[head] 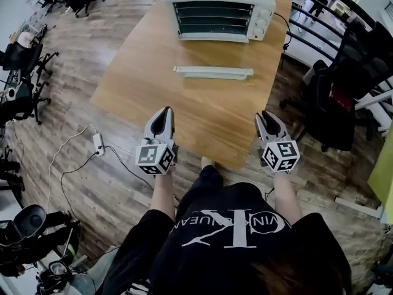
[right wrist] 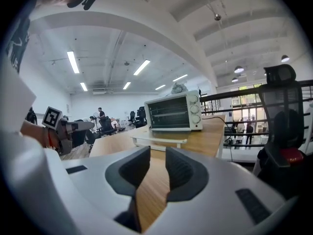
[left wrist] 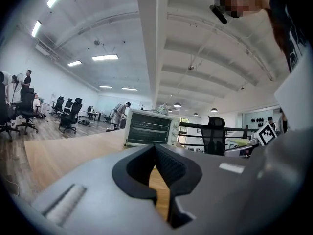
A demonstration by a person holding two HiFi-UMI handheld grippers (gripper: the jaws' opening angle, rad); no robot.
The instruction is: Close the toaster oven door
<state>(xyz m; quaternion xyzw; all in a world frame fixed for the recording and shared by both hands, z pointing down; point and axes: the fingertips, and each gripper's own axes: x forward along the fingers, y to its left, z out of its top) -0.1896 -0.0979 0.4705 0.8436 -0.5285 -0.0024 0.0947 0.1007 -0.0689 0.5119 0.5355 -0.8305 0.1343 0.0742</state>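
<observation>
A white toaster oven (head: 218, 11) stands at the far end of the wooden table (head: 153, 78). Its door hangs open, flat toward me, with the white handle bar (head: 213, 72) at its front edge; the racks inside show. Both gripper views see the oven (left wrist: 149, 128) (right wrist: 173, 111) straight ahead, and the right one also shows the lowered door (right wrist: 159, 140). My left gripper (head: 164, 112) (left wrist: 155, 148) hovers over the table's near left edge, shut on nothing. My right gripper (head: 265, 117) (right wrist: 157, 151) hovers over the near right edge, its jaws a narrow gap apart and empty.
A black office chair (head: 344, 97) stands close to the table's right side, by a railing. The oven's cord (head: 284, 26) drops off the far right corner. A power strip with cables (head: 98, 143) lies on the floor at left. More chairs (head: 24, 78) stand further left.
</observation>
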